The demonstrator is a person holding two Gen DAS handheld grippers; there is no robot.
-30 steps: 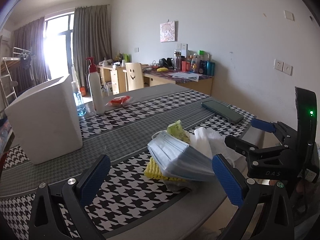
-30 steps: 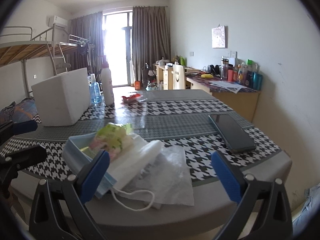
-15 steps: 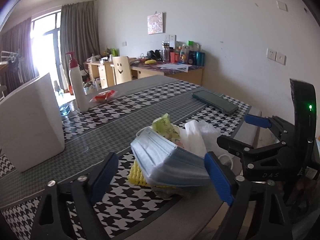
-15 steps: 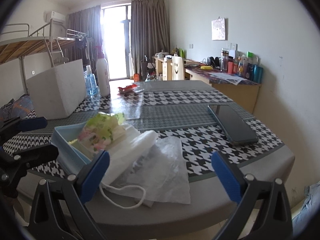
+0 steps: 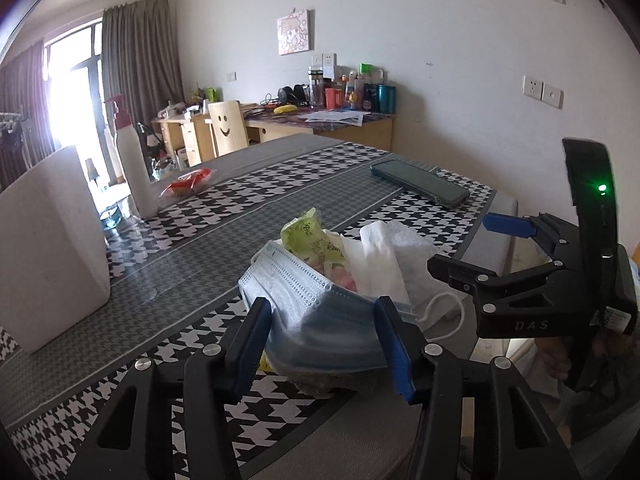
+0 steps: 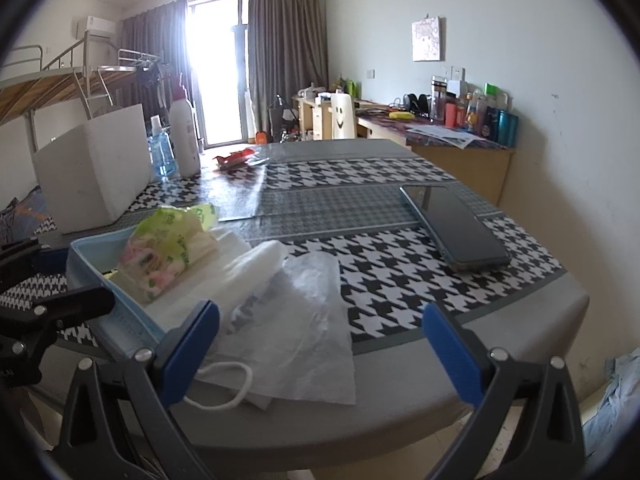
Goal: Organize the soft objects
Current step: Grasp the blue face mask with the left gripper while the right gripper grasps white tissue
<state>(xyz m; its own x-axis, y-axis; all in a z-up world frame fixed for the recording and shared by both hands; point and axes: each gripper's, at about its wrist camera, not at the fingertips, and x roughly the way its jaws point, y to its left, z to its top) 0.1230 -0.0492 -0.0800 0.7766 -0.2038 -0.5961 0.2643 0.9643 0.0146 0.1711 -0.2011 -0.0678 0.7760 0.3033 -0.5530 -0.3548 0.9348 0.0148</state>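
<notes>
A pile of soft things sits near the front edge of the bench (image 6: 460, 392), which is covered in a black-and-white houndstooth cloth. The left gripper (image 5: 322, 340) has its blue-padded fingers narrowed around the near end of a pale blue pleated face mask (image 5: 320, 312), both pads touching the mask's sides; the mask lies on top of the pile. Resting on the mask is a green-and-pink printed tissue packet (image 6: 168, 252), with a folded white tissue (image 6: 248, 276) and a thin crinkled clear plastic bag (image 6: 304, 320) just to its right. A white elastic ear loop (image 6: 224, 384) trails toward the bench edge. The right gripper (image 6: 320, 348) hangs wide open at the near edge, its left pad (image 6: 188, 344) just beside the tissue, holding nothing. Farther right lies a dark flat smartphone (image 6: 456, 228). At far left stand a white foam box (image 6: 96, 172) and a tall white pump bottle (image 6: 185, 136).
</notes>
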